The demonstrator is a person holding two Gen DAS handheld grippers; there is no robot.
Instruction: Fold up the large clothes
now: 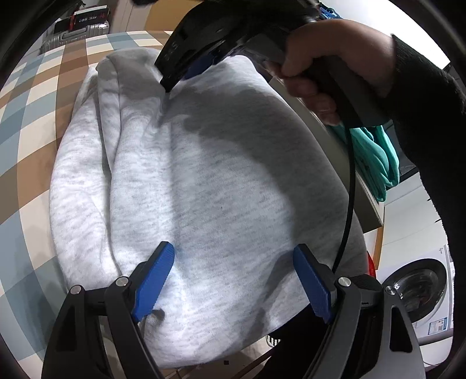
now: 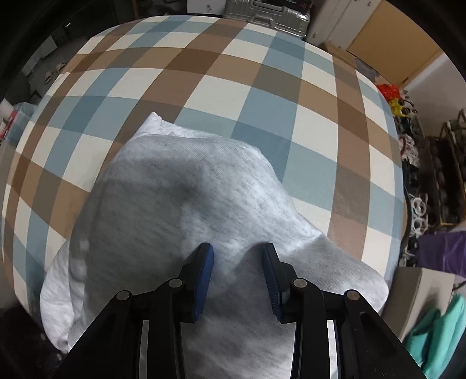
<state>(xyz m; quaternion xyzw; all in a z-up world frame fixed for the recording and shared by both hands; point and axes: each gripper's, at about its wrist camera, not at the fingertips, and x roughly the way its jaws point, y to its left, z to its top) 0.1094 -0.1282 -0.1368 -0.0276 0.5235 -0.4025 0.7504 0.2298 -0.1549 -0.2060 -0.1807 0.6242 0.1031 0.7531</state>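
Left tongs (image 1: pixel 233 277) spread over sweatshirt (image 1: pixel 204 175) hem.

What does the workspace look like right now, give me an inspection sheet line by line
Surface: checked tablecloth, blue, brown and cream.
Job's things: grey sweatshirt, folded into a bundle on the cloth.
Clutter: teal garment at the table's edge.
Grippers: left gripper open above the sweatshirt; right gripper open, low over the fabric.
Cables: black cable hanging from the right gripper's handle.
Surroundings: silver suitcase, washing machine.
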